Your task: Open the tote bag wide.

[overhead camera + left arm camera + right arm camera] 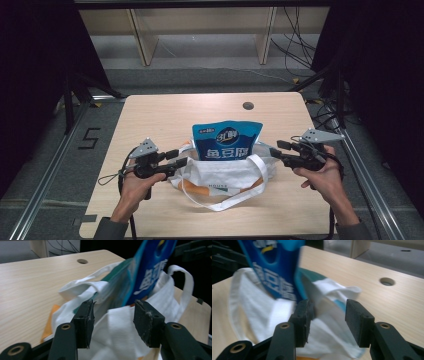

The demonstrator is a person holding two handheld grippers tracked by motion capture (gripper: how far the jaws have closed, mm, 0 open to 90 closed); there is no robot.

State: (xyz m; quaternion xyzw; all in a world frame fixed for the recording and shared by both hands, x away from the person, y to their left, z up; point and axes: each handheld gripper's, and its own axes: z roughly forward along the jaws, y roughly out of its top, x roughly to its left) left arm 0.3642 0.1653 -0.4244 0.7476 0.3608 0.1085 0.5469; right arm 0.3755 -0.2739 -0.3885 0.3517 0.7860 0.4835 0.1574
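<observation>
2 grippers flanked a white tote bag [225, 175] holding a blue snack pouch [227, 140].

The bag lay on the near half of the wooden table [160, 115], the pouch standing upright out of its mouth. The left gripper [181, 157] was just beside the bag's left edge, the right gripper [276, 149] just beside its right edge. Both sets of jaws stood apart, gripping nothing; bag cloth showed between them in both gripper views.

My blue pouch [227, 140] carries big white characters reading 鱼豆腐. The white bag [220, 179] under it has small print I can't make out. A black 5 [89, 138] marks the floor.
</observation>
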